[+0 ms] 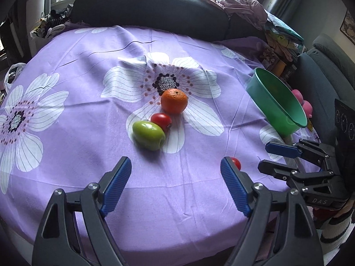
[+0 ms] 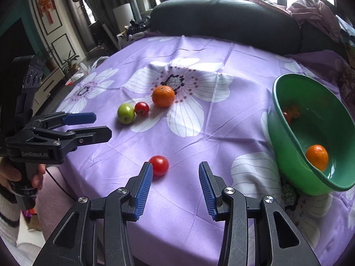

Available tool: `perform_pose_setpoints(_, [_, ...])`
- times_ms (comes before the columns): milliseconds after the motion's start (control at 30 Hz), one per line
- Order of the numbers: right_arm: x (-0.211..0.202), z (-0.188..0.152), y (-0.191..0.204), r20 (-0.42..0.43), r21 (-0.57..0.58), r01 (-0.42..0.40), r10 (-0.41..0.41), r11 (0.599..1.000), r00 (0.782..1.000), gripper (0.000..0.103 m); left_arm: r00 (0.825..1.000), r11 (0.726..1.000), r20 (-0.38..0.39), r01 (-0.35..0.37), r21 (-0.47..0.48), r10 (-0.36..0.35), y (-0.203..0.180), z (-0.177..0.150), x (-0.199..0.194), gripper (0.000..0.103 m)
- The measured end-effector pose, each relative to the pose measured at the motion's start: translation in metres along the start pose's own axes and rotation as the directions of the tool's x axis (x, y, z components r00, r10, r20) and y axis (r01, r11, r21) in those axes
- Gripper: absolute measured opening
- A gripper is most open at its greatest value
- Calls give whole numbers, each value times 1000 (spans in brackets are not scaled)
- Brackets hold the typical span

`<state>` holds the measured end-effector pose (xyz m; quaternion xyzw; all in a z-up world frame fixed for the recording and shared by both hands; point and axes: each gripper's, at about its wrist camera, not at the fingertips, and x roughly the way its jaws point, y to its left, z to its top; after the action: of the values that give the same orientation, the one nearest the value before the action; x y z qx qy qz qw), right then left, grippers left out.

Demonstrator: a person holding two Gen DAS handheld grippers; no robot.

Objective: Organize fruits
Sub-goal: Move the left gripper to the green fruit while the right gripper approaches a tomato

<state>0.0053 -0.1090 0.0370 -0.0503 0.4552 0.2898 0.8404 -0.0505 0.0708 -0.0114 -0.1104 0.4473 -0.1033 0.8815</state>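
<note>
An orange (image 1: 174,101) (image 2: 163,96), a small red tomato (image 1: 161,120) (image 2: 142,108) and a green apple (image 1: 148,134) (image 2: 125,113) lie together mid-table. A second red tomato (image 2: 158,165) (image 1: 236,162) lies alone near the front edge. A tilted green bowl (image 1: 277,102) (image 2: 310,133) at the right holds an orange (image 2: 317,157) and something red. My left gripper (image 1: 176,185) (image 2: 93,125) is open and empty, short of the apple. My right gripper (image 2: 175,187) (image 1: 269,156) is open and empty, its left finger beside the lone tomato.
A purple flowered cloth (image 1: 88,102) covers the round table. A dark sofa back (image 1: 150,6) stands behind it. Clutter and a pink object (image 1: 302,103) sit at the far right behind the bowl.
</note>
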Motion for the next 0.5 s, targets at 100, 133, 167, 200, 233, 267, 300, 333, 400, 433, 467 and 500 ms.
perform_pose_setpoints(100, [6,2,4,-15,-10,-6,6,1000,1000,44,1000,1000,9,8,-10,-8,4,1,1,82])
perform_pose_setpoints(133, [8,2,6,-18,-13,-9,9,1000,1000,44,1000,1000,10,11,-11,-10,5,2,1,82])
perform_pose_setpoints(167, [9,3,7,-21,-15,-13,12,1000,1000,44,1000,1000,13,15,-11,-15,6,3,2,82])
perform_pose_setpoints(200, [10,3,8,-23,-18,-16,15,1000,1000,44,1000,1000,15,20,-8,-20,6,4,3,82])
perform_pose_setpoints(233, [12,4,9,-24,-22,-20,19,1000,1000,44,1000,1000,16,21,-6,-21,7,5,4,82])
perform_pose_setpoints(267, [13,4,11,-24,-25,-26,25,999,999,44,1000,1000,16,21,-5,-21,7,6,5,82])
perform_pose_setpoints(300, [15,6,12,-25,-27,-34,33,999,999,44,1000,1000,15,23,-6,-22,9,8,7,82])
perform_pose_setpoints(333, [18,7,13,-25,-27,-45,44,999,999,44,1000,1000,15,24,-8,-23,10,10,8,81])
perform_pose_setpoints(400, [22,10,14,-24,-19,-77,77,997,997,44,1000,1000,18,23,-15,-23,14,14,10,80])
perform_pose_setpoints(433, [26,12,15,-24,-12,-99,99,995,995,44,1000,1000,18,26,-16,-26,16,16,11,79])
perform_pose_setpoints(467, [30,14,15,-22,1,-128,128,992,992,44,1000,1000,17,23,-15,-23,19,18,13,78])
perform_pose_setpoints(500, [35,16,16,-20,15,-158,158,987,987,44,1000,1000,13,18,-12,-18,20,20,15,75])
